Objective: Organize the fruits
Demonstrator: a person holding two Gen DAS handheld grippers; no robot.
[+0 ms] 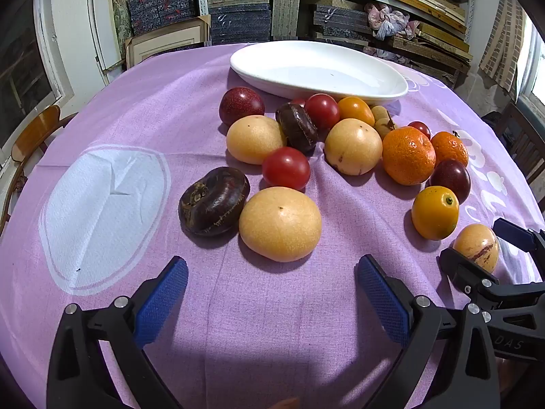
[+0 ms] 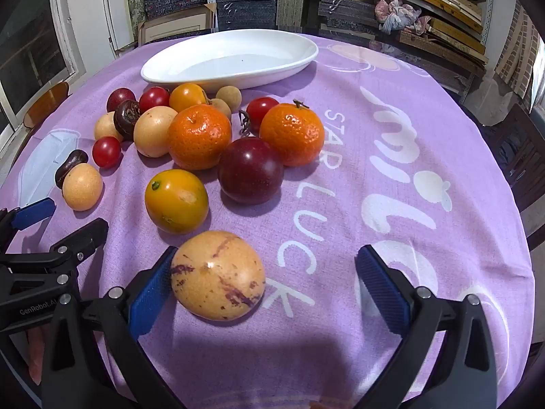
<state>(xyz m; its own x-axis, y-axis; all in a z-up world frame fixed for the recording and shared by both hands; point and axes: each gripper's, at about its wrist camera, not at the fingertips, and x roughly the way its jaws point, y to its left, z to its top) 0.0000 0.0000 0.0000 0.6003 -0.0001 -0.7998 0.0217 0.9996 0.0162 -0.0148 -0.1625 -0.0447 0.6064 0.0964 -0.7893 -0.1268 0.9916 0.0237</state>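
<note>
Several fruits lie loose on a purple tablecloth (image 1: 170, 109) in front of an empty white oval dish (image 1: 316, 68), which also shows in the right wrist view (image 2: 231, 58). My left gripper (image 1: 272, 272) is open and empty, just short of a pale yellow round fruit (image 1: 280, 223) beside a dark mangosteen (image 1: 213, 201). My right gripper (image 2: 265, 272) is open around a yellow fruit with purple streaks (image 2: 218, 274); its left pad touches the fruit and the right pad stands well clear. That fruit (image 1: 477, 247) and the right gripper (image 1: 477, 248) also show in the left wrist view.
Red tomatoes (image 1: 286, 167), two mandarins (image 2: 199, 136), orange-yellow fruits (image 2: 176, 201), dark red plums (image 2: 250, 174) and small longans (image 2: 229, 96) crowd the middle. Wooden chairs (image 1: 37, 133) stand around the table. Shelves of boxes (image 1: 238, 17) fill the back wall.
</note>
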